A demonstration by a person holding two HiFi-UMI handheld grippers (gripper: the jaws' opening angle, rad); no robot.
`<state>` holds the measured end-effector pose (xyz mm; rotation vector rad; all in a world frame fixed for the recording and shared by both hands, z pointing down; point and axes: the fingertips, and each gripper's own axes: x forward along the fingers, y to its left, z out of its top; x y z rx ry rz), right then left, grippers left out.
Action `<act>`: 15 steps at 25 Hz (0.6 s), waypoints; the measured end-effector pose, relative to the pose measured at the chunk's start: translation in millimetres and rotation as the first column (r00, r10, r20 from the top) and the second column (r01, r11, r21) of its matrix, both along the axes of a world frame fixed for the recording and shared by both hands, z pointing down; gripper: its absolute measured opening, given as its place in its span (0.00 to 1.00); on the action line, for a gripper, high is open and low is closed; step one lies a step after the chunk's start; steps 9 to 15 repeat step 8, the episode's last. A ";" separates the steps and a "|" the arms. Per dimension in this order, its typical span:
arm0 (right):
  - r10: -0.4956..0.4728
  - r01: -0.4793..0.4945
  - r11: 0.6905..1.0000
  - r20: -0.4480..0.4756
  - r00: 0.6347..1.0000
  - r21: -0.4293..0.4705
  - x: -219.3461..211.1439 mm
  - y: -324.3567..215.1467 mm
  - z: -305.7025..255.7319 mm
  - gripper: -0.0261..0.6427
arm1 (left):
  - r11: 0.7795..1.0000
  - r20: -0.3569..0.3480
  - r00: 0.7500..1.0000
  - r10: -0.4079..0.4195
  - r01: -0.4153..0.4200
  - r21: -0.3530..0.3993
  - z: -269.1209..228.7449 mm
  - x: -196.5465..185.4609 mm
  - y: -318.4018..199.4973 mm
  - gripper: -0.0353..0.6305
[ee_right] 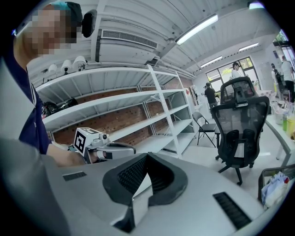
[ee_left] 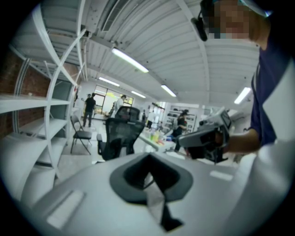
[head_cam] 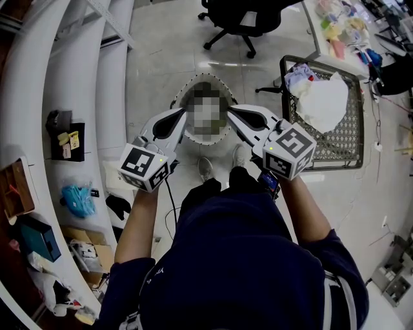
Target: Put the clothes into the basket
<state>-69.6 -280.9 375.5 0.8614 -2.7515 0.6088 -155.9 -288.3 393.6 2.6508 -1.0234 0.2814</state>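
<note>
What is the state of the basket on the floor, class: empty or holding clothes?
Not empty. In the head view a white garment and a smaller bundle lie inside the basket.

Colours, quick: left gripper [head_cam: 181, 115] & right gripper [head_cam: 232, 111] are white w/ dark grey insets, and the marker cubes [head_cam: 144, 167] have b&w squares. Basket [head_cam: 352, 138] = black mesh. Clothes [head_cam: 324, 103] mostly white, bit of lilac. Shirt [head_cam: 239, 258] navy, shelves [head_cam: 77, 77] white, chair [head_cam: 242, 19] black, floor [head_cam: 161, 58] pale grey, brick wall [ee_right: 117, 120] reddish-brown.
</note>
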 end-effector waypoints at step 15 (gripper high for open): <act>0.003 -0.003 1.000 -0.007 1.000 0.001 0.5 3.7 0.2 0.05 | 1.000 0.002 1.000 -0.001 0.001 0.004 -2.0 -1.8 3.6 0.06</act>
